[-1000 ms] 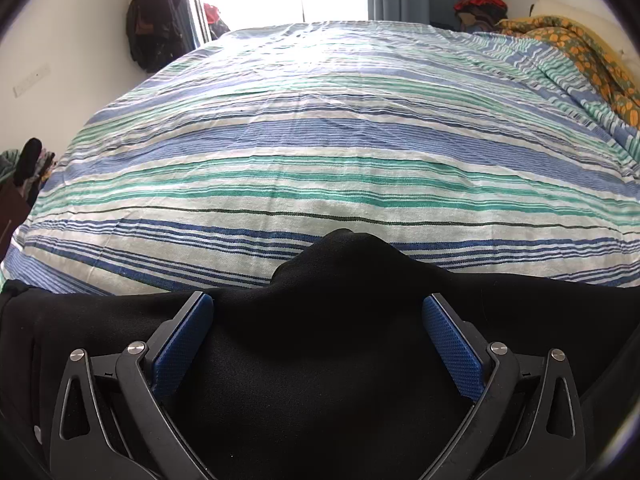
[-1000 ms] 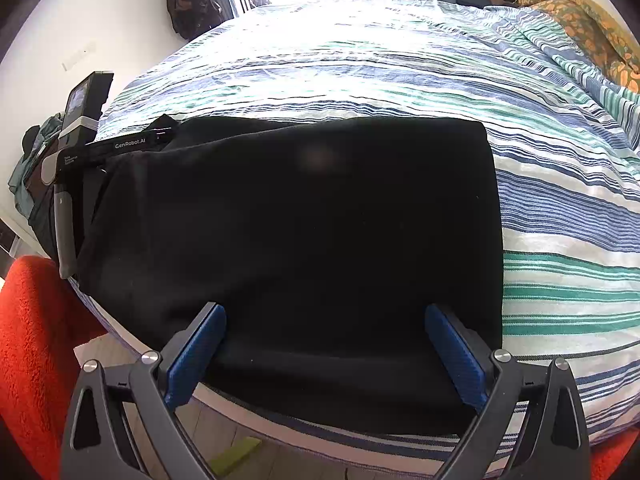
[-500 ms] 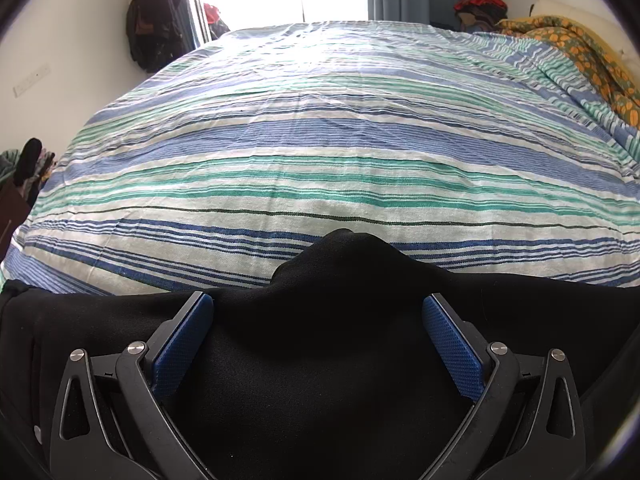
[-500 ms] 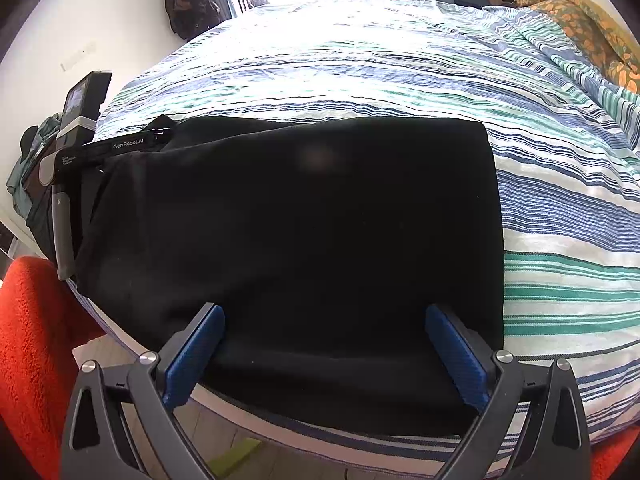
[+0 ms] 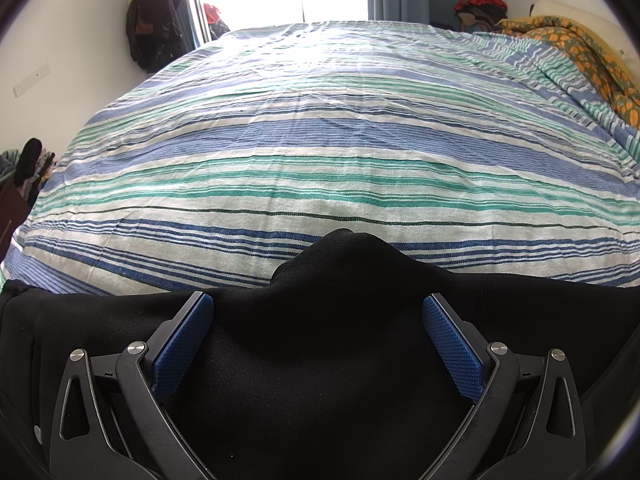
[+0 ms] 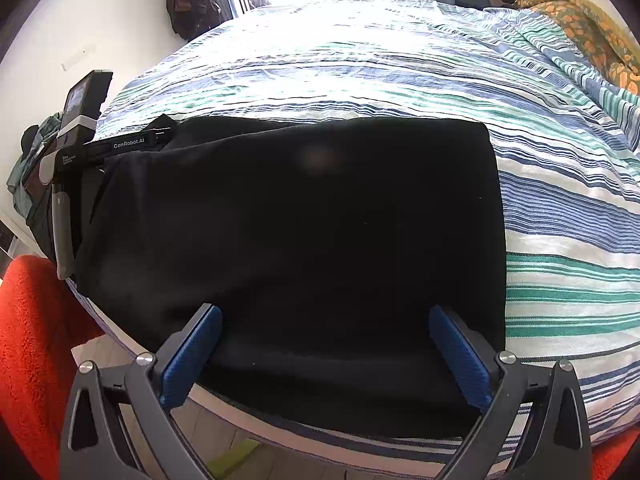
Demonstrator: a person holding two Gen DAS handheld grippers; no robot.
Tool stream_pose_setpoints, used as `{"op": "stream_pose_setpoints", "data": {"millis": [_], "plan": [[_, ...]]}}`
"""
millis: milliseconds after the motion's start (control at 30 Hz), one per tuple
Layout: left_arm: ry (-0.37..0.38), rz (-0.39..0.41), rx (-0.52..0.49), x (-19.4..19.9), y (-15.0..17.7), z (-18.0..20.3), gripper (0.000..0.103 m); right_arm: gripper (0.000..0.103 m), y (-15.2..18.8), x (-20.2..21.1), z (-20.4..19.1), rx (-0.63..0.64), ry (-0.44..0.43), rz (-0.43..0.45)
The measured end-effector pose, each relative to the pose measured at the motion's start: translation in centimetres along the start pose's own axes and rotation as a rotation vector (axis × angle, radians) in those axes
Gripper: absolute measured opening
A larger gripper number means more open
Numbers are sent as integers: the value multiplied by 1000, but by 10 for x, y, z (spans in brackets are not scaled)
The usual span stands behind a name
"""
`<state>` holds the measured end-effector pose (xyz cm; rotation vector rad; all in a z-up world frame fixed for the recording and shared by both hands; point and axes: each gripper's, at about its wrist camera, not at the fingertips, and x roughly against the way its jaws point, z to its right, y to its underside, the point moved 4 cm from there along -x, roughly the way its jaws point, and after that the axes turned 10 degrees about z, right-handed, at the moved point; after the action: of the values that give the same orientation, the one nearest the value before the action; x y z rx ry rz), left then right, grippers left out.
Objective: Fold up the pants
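Note:
Black pants (image 6: 304, 240) lie folded in a rough rectangle at the near left edge of the striped bed (image 6: 560, 208). My right gripper (image 6: 325, 322) is open, its blue pads straddling the near edge of the pants without clamping. My left gripper (image 5: 318, 308) is open over the pants' left end, where black cloth (image 5: 344, 312) rises in a hump between the pads. The left gripper's body (image 6: 80, 152) shows at the pants' left end in the right wrist view.
The striped sheet (image 5: 320, 140) stretches far beyond the pants. An orange patterned blanket (image 5: 580, 52) lies at the far right. Dark clothes (image 5: 154, 20) hang on the left wall. Something red and fuzzy (image 6: 28, 340) sits below the bed's near edge.

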<state>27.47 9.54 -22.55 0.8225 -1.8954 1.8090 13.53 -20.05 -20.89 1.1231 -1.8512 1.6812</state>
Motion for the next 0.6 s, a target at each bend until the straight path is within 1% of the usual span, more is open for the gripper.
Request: {"op": "stream_pose_setpoints", "data": {"millis": [600], "plan": [[-10, 8, -8, 3, 2, 0, 103, 103, 0, 0, 1, -2, 0, 3]]}}
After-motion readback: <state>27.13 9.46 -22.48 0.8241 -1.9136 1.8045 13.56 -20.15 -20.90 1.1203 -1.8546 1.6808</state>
